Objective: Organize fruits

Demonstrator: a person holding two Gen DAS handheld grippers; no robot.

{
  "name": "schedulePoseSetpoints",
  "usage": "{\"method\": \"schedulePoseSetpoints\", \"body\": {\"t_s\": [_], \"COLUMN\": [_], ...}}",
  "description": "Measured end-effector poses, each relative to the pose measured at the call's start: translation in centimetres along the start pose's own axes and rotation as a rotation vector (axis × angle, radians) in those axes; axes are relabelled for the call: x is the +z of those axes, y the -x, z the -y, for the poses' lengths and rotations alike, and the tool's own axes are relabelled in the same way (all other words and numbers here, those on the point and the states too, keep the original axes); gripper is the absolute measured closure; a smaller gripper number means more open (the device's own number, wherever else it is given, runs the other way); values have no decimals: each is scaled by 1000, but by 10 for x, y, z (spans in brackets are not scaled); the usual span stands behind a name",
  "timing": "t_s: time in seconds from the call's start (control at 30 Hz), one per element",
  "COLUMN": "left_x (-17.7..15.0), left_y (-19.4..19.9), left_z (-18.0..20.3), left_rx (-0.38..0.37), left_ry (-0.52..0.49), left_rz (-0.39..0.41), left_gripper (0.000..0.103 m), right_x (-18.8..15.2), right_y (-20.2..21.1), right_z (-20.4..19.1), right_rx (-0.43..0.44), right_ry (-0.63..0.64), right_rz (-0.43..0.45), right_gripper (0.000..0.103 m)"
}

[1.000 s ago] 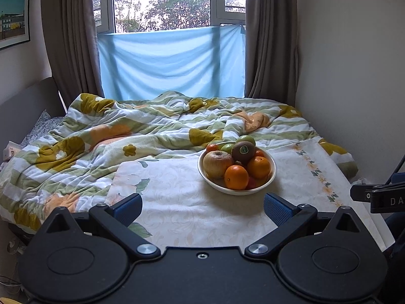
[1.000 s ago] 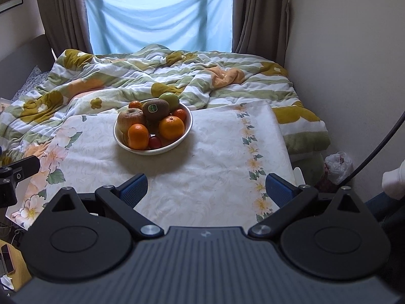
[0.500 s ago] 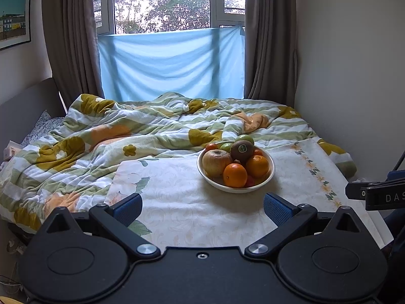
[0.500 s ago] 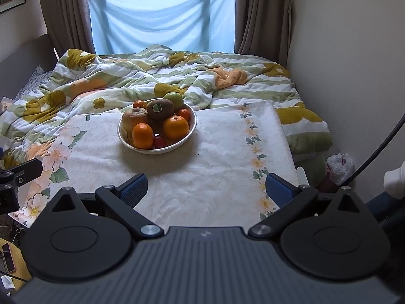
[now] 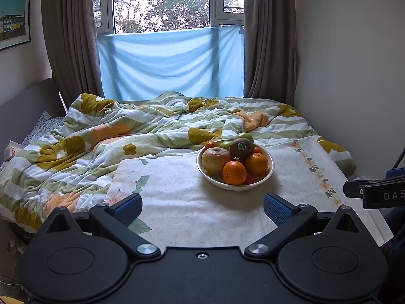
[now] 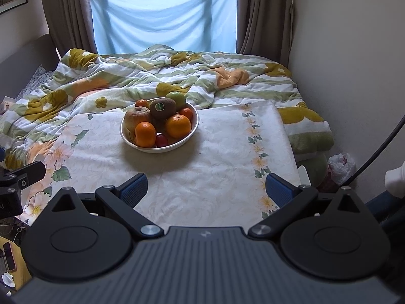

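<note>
All visible fruits (image 5: pixel 234 160) lie heaped in the white bowl (image 6: pixel 188 136) on the bench (image 6: pixel 202 177), matching either a finished sort or one pending; left tongs (image 5: pixel 202 206) and right tongs (image 6: pixel 206 186) gape wide, empty.

Soft daylight from the window (image 5: pixel 162 2), blown out there; sharp frames, fisheye-bent and vignetted edges

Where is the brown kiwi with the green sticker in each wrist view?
Left wrist view: the kiwi sits right of centre, on top of the fruit at the back of the white bowl.
Right wrist view: the kiwi sits left of centre, upper middle, topping the same bowl.
Shared landmark: the blue cloth across the window.
</note>
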State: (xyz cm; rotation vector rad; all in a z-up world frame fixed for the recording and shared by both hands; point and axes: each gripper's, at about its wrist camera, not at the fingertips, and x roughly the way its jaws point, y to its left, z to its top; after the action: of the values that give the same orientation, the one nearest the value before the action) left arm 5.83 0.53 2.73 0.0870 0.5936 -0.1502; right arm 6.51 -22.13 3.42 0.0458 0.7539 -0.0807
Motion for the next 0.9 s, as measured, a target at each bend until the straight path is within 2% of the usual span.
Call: {"method": "schedulePoseSetpoints", "body": {"t_s": [0.5,0.9], "left_x": [-1,-2], "left_y": [2,3], "left_z": [-1,-5], "left_rx": [5,47], "left_ry": [-2,-1], "left_rz": [8,38], "left_gripper": [0,0], "right_x": [-1,-2], "right_y": [1,1], "right_z": [-1,-1], "right_rx": [1,4], "right_ry": [-2,-3], "right_rz": [-1,1], "right_gripper": [0,0]}}
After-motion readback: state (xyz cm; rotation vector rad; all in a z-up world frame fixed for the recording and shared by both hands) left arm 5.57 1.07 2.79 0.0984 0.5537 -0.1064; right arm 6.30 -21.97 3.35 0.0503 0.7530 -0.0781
